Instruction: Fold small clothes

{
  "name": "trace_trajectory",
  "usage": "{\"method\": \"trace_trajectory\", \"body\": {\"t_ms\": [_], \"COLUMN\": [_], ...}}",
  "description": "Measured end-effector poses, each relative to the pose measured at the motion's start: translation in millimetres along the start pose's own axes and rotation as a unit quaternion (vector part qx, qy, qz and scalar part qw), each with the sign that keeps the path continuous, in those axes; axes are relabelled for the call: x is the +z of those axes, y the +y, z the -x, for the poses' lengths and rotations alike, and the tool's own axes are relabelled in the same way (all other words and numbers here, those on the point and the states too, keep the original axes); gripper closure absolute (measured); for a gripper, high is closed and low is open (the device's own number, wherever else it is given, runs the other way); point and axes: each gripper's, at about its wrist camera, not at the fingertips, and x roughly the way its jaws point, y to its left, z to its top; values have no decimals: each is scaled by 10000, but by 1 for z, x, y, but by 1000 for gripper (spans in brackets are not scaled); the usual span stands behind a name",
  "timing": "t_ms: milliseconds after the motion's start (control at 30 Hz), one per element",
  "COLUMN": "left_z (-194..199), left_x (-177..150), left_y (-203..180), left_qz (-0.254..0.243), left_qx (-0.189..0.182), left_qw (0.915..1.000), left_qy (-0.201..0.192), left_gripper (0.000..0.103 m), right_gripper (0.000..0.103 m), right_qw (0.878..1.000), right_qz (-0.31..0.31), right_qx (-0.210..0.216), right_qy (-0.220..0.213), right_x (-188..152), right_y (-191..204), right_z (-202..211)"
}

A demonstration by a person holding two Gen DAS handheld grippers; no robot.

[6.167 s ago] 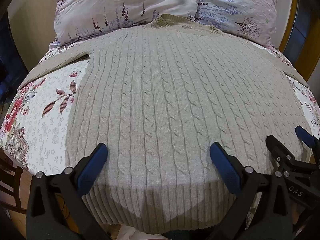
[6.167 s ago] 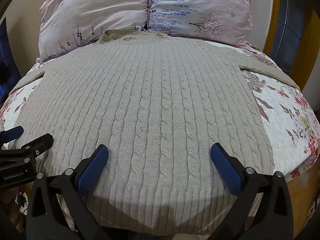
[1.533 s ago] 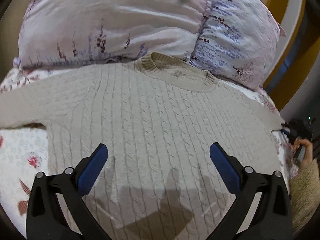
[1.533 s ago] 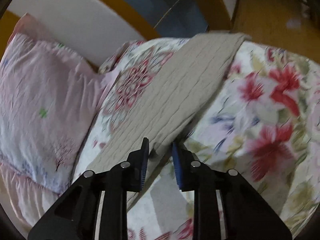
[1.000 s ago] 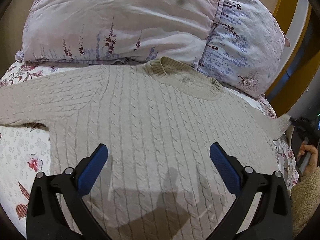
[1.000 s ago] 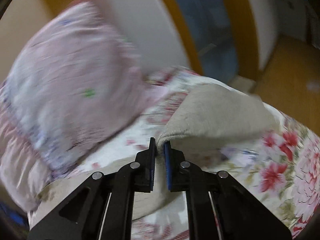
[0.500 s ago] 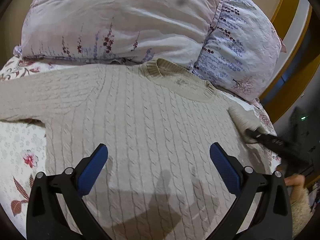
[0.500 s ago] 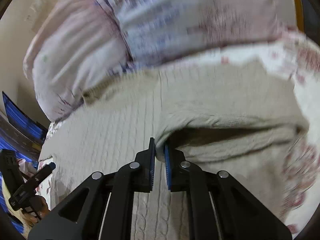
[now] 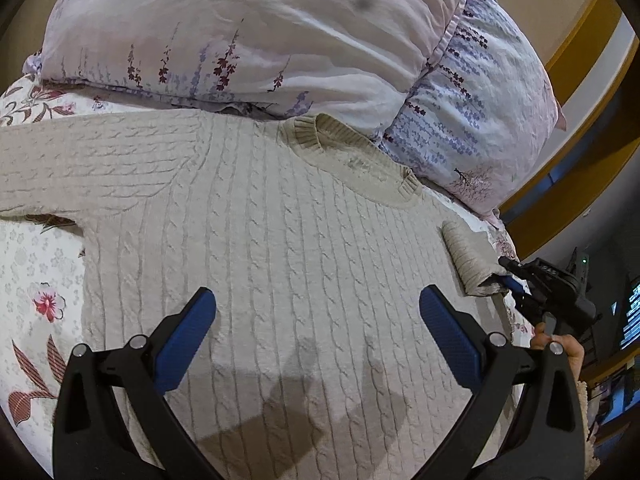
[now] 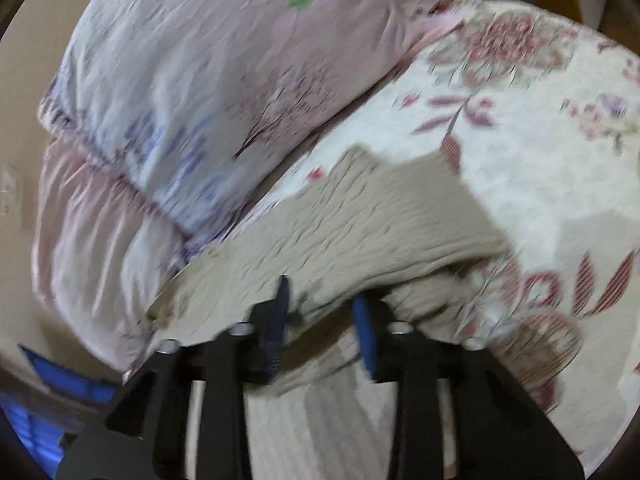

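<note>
A beige cable-knit sweater [image 9: 280, 264] lies flat, front up, on a floral bedspread [image 9: 36, 276], collar toward the pillows. Its left sleeve [image 9: 80, 160] stretches out to the left. Its right sleeve [image 9: 468, 256] is folded inward over the body's right edge. My left gripper [image 9: 316, 320] hovers open and empty over the sweater's chest. My right gripper [image 10: 320, 316] shows at the right in the left wrist view [image 9: 516, 280], at the sleeve's end. In the blurred right wrist view its jaws stand parted, with the folded sleeve [image 10: 360, 232] just ahead of them.
Two pale floral pillows [image 9: 260, 32] lie against the head of the bed, behind the collar. A yellow wooden bed frame [image 9: 576, 184] runs along the right. The bedspread also shows in the right wrist view [image 10: 540, 120], with the bed's edge to the right.
My right gripper carried the right sleeve inward over the sweater's body, and its jaws have parted from shut. My left gripper stayed open, hovering over the chest.
</note>
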Motion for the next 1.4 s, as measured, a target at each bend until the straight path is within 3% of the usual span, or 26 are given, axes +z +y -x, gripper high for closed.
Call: {"method": "trace_trajectory", "body": {"t_ms": [100, 200, 267, 300, 367, 433, 467, 567, 667, 767, 833, 900, 1100, 1267, 1333, 1400], "left_z": [2, 6, 7, 8, 7, 3, 1, -6, -17, -28, -36, -45, -67, -81, -87, -89], "left_x": [2, 5, 6, 7, 7, 8, 8, 8, 10, 11, 11, 12, 17, 29, 35, 41], "left_y": [5, 10, 10, 9, 8, 8, 10, 16, 20, 20, 21, 22, 25, 26, 26, 24], "left_qz": [57, 141, 138, 109, 80, 165, 241, 566, 869, 1156, 1368, 1596, 1932, 1911, 1785, 1634], "left_qx": [-32, -113, -58, -39, -78, -193, -279, -589, -772, -1004, -1159, -1252, -1218, -1059, -961, -877], "left_qw": [10000, 9998, 9997, 9996, 9996, 9996, 9993, 9966, 9928, 9872, 9821, 9767, 9702, 9730, 9767, 9804], "left_qy": [-24, -131, -214, -264, -258, -156, -94, 126, 288, 447, 576, 703, 805, 750, 708, 661], "left_gripper": [2, 2, 2, 2, 2, 2, 2, 2, 3, 15, 27, 34, 58, 79, 93, 95], "right_gripper": [92, 93, 93, 93, 92, 79, 79, 70, 66, 66, 66, 66, 66, 71, 72, 75], "right_qw": [9963, 9870, 9742, 9676, 9474, 9296, 9237, 9307, 9552, 9792, 9884, 9926, 9929, 9929, 9934, 9936], "right_qz": [708, 1506, 2171, 2440, 3074, 3419, 3477, 3137, 2261, 1150, 328, -327, -967, -1108, -1083, -1080], "right_qx": [-329, -56, 321, 499, 837, 908, 934, 1014, 1093, 993, 914, 746, 527, 426, 377, 331], "right_qy": [-348, -552, -535, -420, 287, 1034, 1307, 1583, 1568, 1342, 1168, 904, 454, 115, -5, -50], "right_x": [2, -12, -33, -44, -76, -106, -118, -123, -100, -71, -58, -45, -30, -16, -16, -15], "right_y": [31, 79, 122, 140, 176, 192, 192, 177, 142, 92, 54, 20, -19, -26, -26, -23], "right_z": [3, 12, 16, 13, -10, -38, -48, -51, -34, -13, -1, 9, 13, 13, 19, 19]}}
